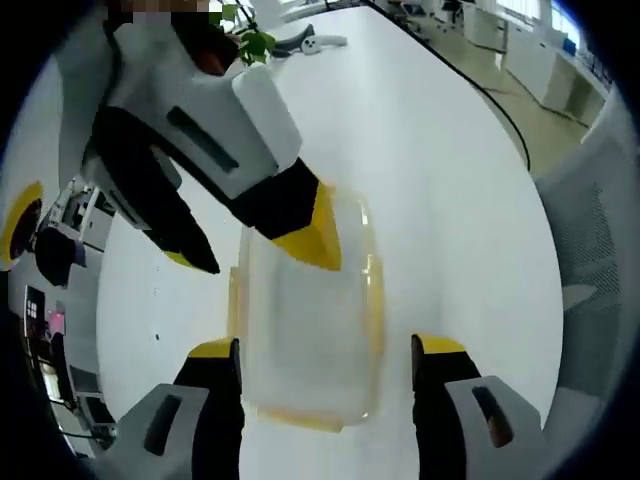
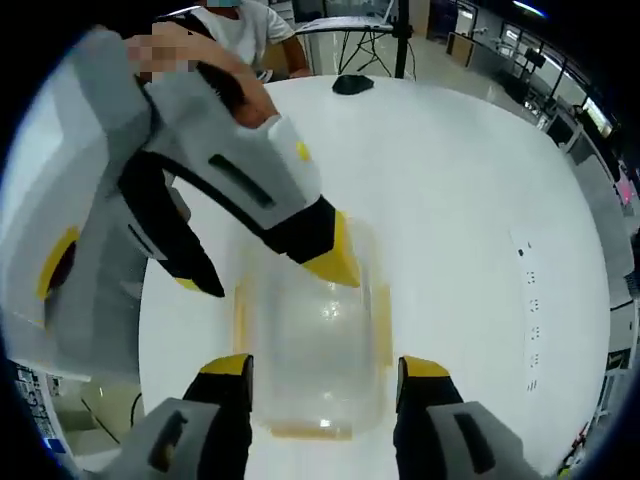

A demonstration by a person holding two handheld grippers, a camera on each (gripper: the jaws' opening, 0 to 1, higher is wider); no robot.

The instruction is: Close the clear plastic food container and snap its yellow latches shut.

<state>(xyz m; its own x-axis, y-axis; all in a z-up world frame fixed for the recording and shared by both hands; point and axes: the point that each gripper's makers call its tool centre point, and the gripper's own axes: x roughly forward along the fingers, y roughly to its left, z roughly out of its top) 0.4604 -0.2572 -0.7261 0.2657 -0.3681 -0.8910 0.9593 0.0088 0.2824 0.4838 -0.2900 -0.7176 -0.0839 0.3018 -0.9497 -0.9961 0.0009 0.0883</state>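
Observation:
A clear plastic container (image 1: 310, 340) with yellow latches (image 1: 376, 300) along its sides lies on the white table (image 1: 430, 170), its lid resting on top. My left gripper (image 1: 327, 350) is open, its two jaws standing on either side of the container's near end. My right gripper (image 1: 258, 258) reaches in from the upper left, open, with one yellow fingertip (image 1: 315, 235) on the far end of the lid. In the right gripper view the container (image 2: 315, 350) sits between the right gripper (image 2: 326, 368) jaws, and the left gripper (image 2: 272, 277) presses a fingertip (image 2: 338, 258) at its far end.
A black cable (image 1: 490, 100) runs across the table's far right part, with a small plant (image 1: 250, 40) and a white object (image 1: 310, 40) at the back. A grey chair (image 1: 600, 230) stands on the right. A black item (image 2: 352, 83) and a seated person (image 2: 250, 30) are at the far edge.

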